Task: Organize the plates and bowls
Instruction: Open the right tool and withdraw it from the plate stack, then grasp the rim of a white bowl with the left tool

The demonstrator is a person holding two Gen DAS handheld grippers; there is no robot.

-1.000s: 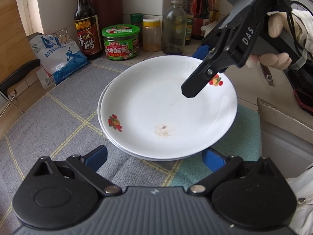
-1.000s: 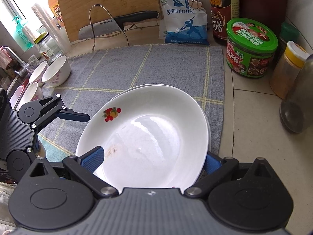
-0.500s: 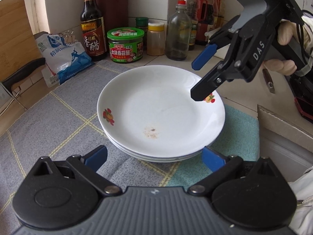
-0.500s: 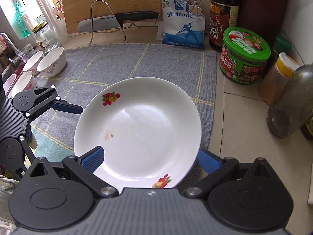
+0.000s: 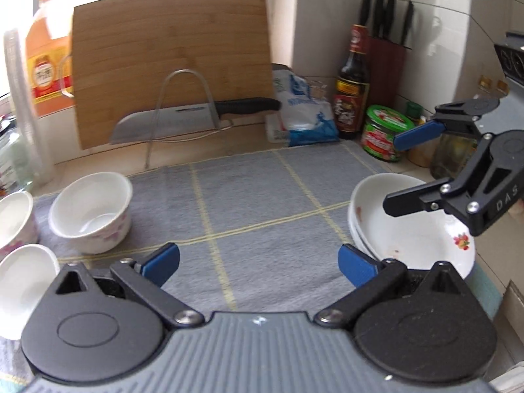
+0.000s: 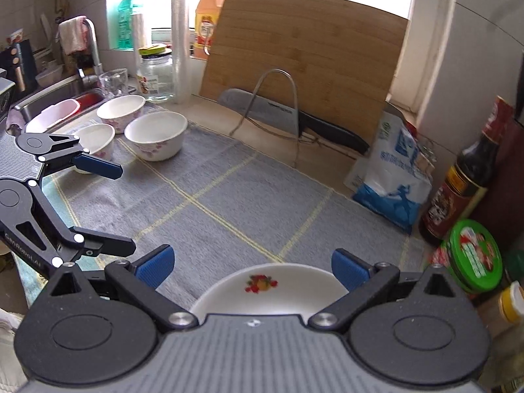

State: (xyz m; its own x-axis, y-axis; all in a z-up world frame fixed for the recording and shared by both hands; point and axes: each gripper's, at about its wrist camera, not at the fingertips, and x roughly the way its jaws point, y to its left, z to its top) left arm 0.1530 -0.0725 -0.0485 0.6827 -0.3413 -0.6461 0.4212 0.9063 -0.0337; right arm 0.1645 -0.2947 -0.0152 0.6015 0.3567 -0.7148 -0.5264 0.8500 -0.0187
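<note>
A stack of white plates [image 5: 412,229] with fruit prints lies on the grey mat [image 5: 255,203] at the right; the top plate shows under the right wrist view [image 6: 268,291]. Three white bowls with pink flowers stand at the mat's left: one [image 5: 91,209] by itself, two [image 5: 14,216] [image 5: 23,281] at the edge; they also show in the right wrist view [image 6: 155,136]. My left gripper [image 5: 258,265] is open and empty over the mat. My right gripper [image 6: 252,268] is open and empty, hovering just above the plates, and shows in the left wrist view [image 5: 406,170].
A wooden cutting board [image 5: 170,62] and a knife [image 5: 196,114] on a wire rack stand behind the mat. A salt bag [image 5: 301,114], sauce bottle [image 5: 353,85] and green-lidded jar [image 5: 383,131] crowd the back right. A sink [image 6: 55,101] lies far left.
Both grippers have pulled back and up from the plate stack and turned left towards the bowls. The top plate, held tilted a second ago, now rests flat on the stack.
</note>
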